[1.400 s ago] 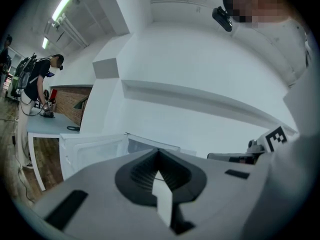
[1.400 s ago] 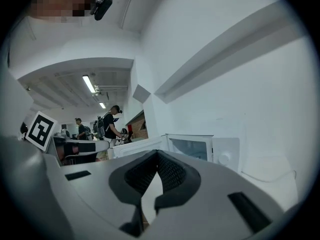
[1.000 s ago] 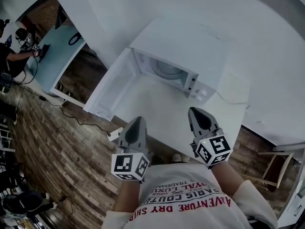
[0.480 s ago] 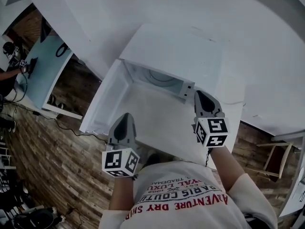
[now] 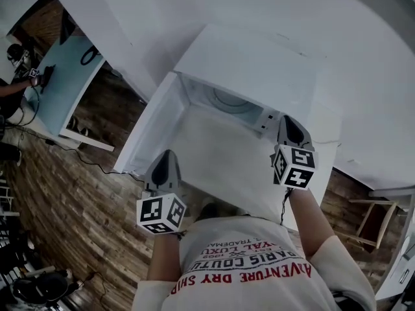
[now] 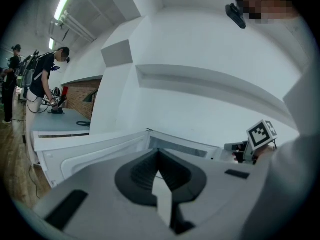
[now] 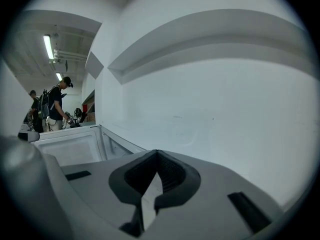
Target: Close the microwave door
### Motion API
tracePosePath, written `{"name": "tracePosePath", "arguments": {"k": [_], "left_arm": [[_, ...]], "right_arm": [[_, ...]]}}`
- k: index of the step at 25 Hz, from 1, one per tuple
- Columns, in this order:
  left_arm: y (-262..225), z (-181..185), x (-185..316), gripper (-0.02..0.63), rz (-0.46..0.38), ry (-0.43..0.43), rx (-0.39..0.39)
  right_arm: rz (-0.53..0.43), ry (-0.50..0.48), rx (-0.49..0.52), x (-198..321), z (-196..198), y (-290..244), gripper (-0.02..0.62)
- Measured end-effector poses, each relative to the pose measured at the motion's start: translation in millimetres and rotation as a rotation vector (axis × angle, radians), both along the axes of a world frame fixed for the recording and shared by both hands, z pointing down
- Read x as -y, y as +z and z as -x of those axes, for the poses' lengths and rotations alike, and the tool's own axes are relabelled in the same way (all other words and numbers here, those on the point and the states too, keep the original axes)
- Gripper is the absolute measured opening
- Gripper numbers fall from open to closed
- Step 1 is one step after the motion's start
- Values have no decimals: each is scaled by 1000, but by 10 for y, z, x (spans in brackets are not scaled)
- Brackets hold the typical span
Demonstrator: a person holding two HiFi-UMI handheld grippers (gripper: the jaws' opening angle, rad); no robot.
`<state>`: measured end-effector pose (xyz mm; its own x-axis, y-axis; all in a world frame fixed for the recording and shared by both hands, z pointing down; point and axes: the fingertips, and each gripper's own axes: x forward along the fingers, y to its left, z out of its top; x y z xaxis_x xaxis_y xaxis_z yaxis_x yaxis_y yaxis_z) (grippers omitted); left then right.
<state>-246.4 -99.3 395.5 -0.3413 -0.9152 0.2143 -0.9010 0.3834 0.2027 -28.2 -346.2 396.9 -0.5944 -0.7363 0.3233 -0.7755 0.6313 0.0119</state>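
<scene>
White microwave (image 5: 249, 63) on the far side of the white table (image 5: 224, 173). Door (image 5: 150, 127) wide open, swung out to the left. Left gripper (image 5: 166, 155) at the near left, just beside the near end of the door. Jaws pressed together, nothing in them. Right gripper (image 5: 287, 120) close to the right front corner of the microwave. Jaws pressed together too, nothing held. Brown wood floor (image 5: 78, 206) on the left. Far left, a person (image 5: 11, 83) leaning at a blue table (image 5: 65, 86).
</scene>
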Motion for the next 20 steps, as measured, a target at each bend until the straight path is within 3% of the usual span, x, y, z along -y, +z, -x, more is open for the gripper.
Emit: {"name": "tracePosePath", "arguments": {"k": [5,13,20], "left_arm": [[-9,220,-242,-3,5,-92,28],[-223,795,-1138,-3,-46,-345,54],[-4,1130,-1650,-3,21,-467,80]], "right_arm": [[-31,7,-19,36,-35,6,8],[-41,-8,-7,3,3,7,8],[-35,15,-5,-9,-10,-15,8]]}}
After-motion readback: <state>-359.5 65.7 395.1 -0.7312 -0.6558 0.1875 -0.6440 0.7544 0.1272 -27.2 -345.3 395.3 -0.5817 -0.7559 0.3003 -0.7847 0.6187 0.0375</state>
